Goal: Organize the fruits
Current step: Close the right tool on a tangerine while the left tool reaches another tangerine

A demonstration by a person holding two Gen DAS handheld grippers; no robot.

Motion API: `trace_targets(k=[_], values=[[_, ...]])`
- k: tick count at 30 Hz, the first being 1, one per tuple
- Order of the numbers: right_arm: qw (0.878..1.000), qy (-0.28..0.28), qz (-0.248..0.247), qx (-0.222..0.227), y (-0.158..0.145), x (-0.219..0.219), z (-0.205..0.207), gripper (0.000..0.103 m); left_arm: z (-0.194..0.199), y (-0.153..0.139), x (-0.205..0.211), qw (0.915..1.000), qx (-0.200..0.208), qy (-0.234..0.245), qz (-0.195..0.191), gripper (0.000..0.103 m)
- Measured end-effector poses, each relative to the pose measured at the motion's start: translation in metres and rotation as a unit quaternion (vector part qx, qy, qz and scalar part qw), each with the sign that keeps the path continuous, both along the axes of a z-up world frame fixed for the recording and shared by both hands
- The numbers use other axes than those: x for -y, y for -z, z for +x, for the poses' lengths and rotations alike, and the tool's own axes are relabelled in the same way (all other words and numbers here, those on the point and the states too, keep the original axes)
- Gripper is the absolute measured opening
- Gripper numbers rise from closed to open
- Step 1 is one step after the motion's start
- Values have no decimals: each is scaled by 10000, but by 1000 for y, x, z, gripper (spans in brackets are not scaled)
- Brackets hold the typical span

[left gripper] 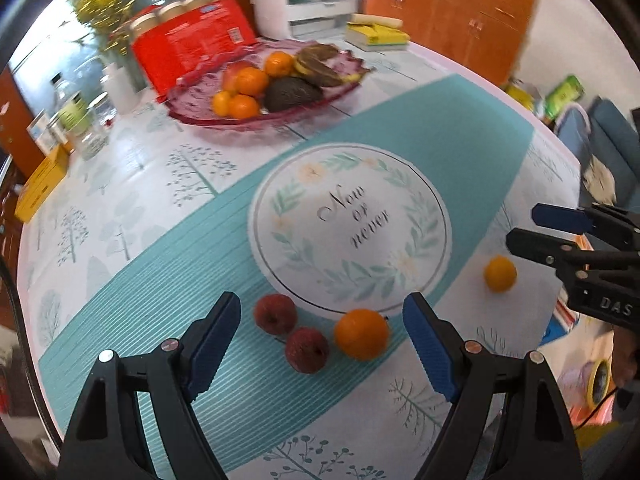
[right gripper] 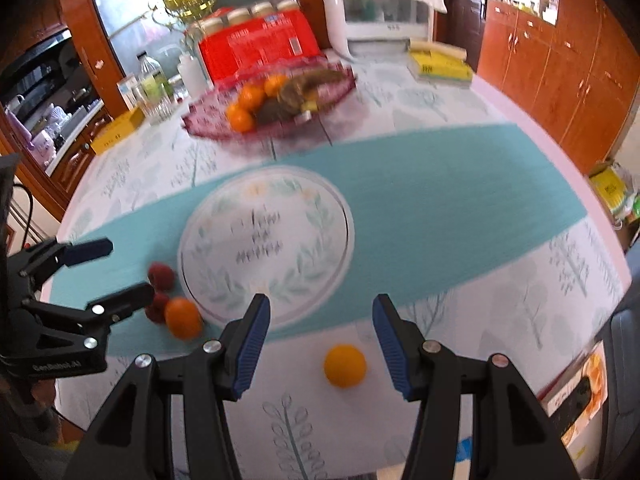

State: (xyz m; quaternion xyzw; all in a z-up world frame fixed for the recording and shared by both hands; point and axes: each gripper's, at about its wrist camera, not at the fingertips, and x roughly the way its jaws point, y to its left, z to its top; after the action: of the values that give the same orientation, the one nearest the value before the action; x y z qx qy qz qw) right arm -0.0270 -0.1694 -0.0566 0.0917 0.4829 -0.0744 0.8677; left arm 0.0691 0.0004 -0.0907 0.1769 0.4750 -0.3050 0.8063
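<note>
- Loose fruits are noted on the near part of the tree-printed tablecloth [left gripper: 132, 184]: two dark-red wrinkled round fruits [left gripper: 275, 313] [left gripper: 307, 350] and a round orange citrus [left gripper: 362, 334], clustered just beside the printed circle; a smaller yellow-orange citrus [right gripper: 345, 365] lies well apart, to the right.
- The ruffled pink glass fruit dish [left gripper: 344, 92], at the far side, is already loaded with oranges, a dark avocado and browned bananas.
- Left gripper [left gripper: 322, 344]: jaws spread wide, nothing between the pads; the cluster is framed between them.
- Right gripper [right gripper: 320, 342]: jaws apart, empty, with the yellow-orange citrus framed between them.
- Handling, judged: citrus is light, firm, with a slightly slippery rind; likely to roll if nudged. The red fruits look softer and bruisable; gentle closure is advised.
- Grasp point: across the widest girth.
- Orientation: all four are near-spherical; no long axis or pointing direction is discernible. Stem ends cannot be told.
</note>
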Motion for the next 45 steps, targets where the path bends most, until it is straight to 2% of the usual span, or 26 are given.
trace_targets(k=[12,19,28,34,40,42,45], values=[[9985,63,431,-342,33,16,-15,54,-14,34,19,9961,-187,693,506,82],[9972,-20,512,-551,50,15,-21,53,-15,43,24,9933,-227,914,676,74],[9965,-89,543,-636,57,14,-18,38,-8,47,25,9922,-345,983,686,62],[9964,-56,482,-694,62,14,-17,32,-1,49,26,9916,-409,1004,698,61],[9964,-51,477,-693,63,15,-18,31,-2,55,33,9874,-339,1262,891,61],[9964,-54,477,-694,63,15,-18,31,-6,56,36,9840,-230,1458,1002,57],[9964,-60,471,-701,63,14,-18,31,-13,56,39,9783,-199,1771,1059,43]])
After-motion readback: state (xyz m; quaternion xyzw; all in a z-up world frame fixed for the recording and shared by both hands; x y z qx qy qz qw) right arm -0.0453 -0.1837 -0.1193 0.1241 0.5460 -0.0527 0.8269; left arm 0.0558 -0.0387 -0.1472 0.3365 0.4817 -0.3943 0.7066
